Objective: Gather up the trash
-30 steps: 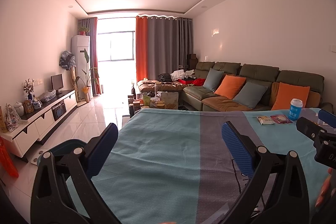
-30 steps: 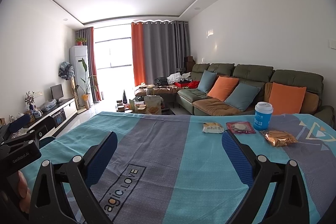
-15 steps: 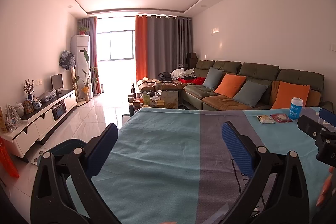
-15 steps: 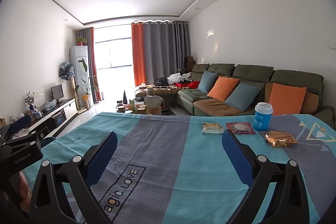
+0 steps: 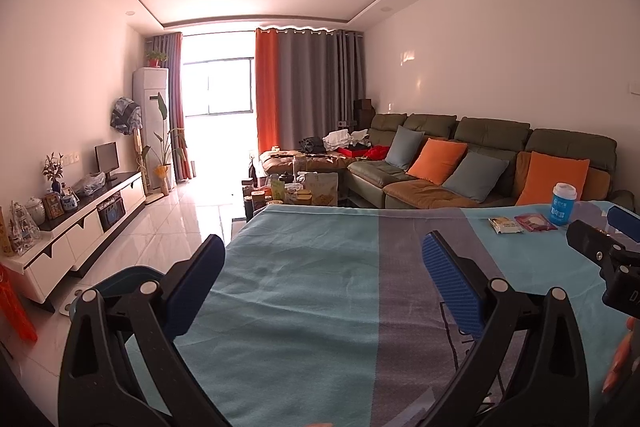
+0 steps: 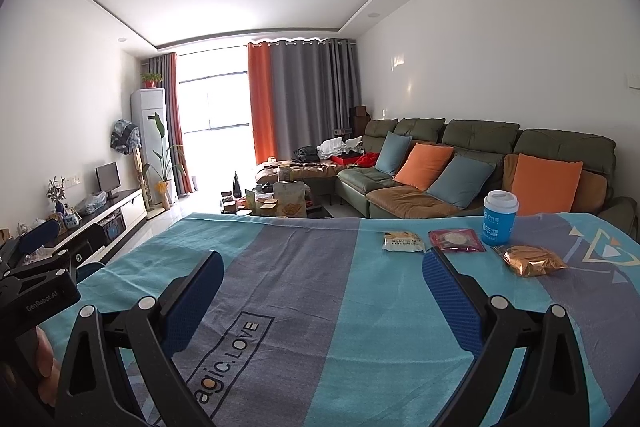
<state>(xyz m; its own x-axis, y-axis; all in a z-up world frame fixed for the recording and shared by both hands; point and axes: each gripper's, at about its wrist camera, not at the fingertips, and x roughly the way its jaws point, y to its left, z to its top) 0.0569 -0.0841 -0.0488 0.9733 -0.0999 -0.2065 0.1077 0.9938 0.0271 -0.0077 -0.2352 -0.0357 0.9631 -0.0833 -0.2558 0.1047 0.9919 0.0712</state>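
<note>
**A:** Where are your grippers right now?

**B:** Both are over the table [image 6: 304,267], above its teal-and-grey striped cloth. My left gripper [image 5: 322,263] is spread wide with nothing between its blue pads. My right gripper [image 6: 322,273] is spread just as wide and equally empty.

**A:** And the trash?

**B:** It sits at the far right end of the table. In the right wrist view there's a pale snack packet [image 6: 403,241], a red wrapper [image 6: 456,239] just beside it, then a blue cup with a white lid [image 6: 498,219] standing upright behind. A crumpled gold wrapper [image 6: 532,260] lies nearest me, to the right of my right finger.

**A:** Anything touching the grippers?

**B:** No. All four pieces lie apart from both grippers. The green sofa [image 6: 480,163] with orange and grey cushions runs behind the table.
</note>
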